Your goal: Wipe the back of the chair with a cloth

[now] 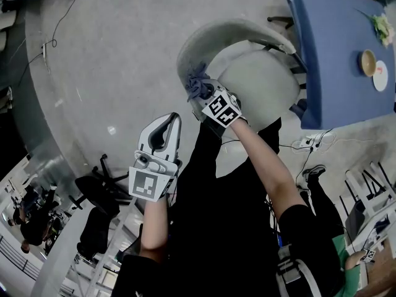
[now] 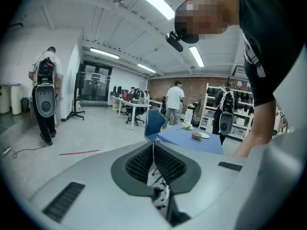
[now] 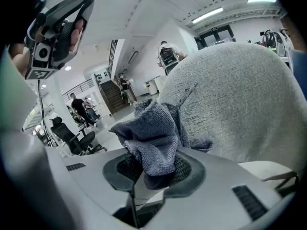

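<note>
The grey floor [image 1: 124, 54] carries the pale chair [image 1: 260, 79] and, just beside it, a blue-covered surface [image 1: 334, 54]. On that surface sit a bowl [image 1: 369, 62], a white plate [image 1: 380, 76] just beside it, and flowers [image 1: 383, 26] near the far edge. A thin cable [image 1: 64, 16] trails across the floor, well apart from the chair, and a power strip [image 1: 306, 143] lies near the surface's corner.

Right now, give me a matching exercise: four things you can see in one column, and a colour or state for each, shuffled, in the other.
Things:
1. cloth
2. chair back
3. left claw
4. table

Colour or state:
A. blue, with a bowl on it
B. shut, with nothing in it
C. pinched in the right claw
D. light grey fabric

Pairs: 1-C, 2-D, 3-B, 4-A
</note>
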